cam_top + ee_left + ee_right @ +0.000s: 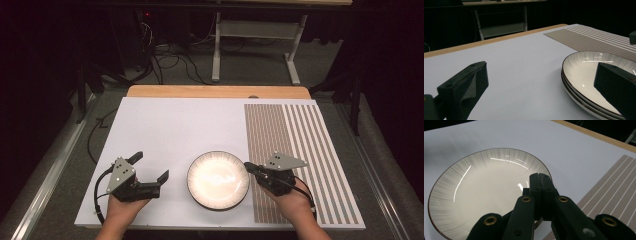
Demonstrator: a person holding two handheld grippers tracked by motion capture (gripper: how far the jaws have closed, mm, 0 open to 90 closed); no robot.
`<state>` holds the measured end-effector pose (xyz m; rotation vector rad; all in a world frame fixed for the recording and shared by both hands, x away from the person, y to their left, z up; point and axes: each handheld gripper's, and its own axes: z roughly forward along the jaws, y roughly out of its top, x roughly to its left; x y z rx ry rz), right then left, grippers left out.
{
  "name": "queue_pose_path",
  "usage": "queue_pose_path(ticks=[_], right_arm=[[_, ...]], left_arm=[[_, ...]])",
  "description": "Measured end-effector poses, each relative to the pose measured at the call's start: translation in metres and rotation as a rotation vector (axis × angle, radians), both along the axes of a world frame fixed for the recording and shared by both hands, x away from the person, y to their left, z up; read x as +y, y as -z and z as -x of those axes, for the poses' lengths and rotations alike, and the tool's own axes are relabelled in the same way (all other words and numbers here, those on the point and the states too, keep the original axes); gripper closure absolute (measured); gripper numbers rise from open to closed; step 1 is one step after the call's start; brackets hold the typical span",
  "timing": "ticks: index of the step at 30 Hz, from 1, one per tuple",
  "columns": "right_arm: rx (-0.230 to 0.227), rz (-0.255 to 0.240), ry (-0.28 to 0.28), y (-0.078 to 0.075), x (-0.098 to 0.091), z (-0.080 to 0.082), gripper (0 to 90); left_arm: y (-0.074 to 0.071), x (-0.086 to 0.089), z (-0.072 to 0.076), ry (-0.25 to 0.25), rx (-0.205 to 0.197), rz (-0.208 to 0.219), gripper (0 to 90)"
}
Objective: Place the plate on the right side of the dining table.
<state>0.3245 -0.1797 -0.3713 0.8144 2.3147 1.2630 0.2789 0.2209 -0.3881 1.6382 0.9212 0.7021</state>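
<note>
Right tool (540, 176) clamps the stacked plates' (474, 195) rim at three o'clock; left tool (151, 167) gapes empty at nine.

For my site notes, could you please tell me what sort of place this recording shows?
Probably a lab or recording studio, not a home: a white tabletop board bearing only stacked white dark-rimmed plates and a striped woven placemat, dark curtained surroundings, and loose black cables on grey carpet.

Plate (218, 180) white w/ dark rim, grey streaks; placemat (300, 155) brown-white striped; hand-held grippers black.
</note>
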Motion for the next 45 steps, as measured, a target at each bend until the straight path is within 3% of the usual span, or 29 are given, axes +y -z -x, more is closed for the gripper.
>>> queue_pose_path(ticks=[4, 9, 16, 23, 27, 45], right_arm=[[0.018, 0.061, 0.013, 0.006, -0.006, -0.001, 90.0], [0.068, 0.086, 0.009, 0.013, -0.013, 0.0, 90.0], [0.097, 0.151, -0.028, 0.018, -0.004, 0.001, 90.0], [0.104, 0.171, -0.024, 0.02, -0.003, 0.001, 90.0], [0.096, 0.207, -0.031, 0.018, -0.001, 0.001, 90.0], [0.093, 0.252, -0.042, 0.016, 0.008, 0.0, 90.0]], left_arm=[[-0.001, 0.001, 0.0, -0.001, -0.006, 0.005, 0.2], [-0.001, 0.0, 0.0, 0.007, -0.007, 0.0, 0.1], [-0.001, 0.001, 0.001, 0.002, -0.006, 0.01, 0.2], [0.0, 0.001, -0.001, 0.006, -0.001, 0.008, 0.2], [0.0, 0.0, 0.0, 0.008, 0.0, 0.008, 0.2], [-0.002, 0.002, 0.001, 0.004, -0.003, 0.011, 0.1]])
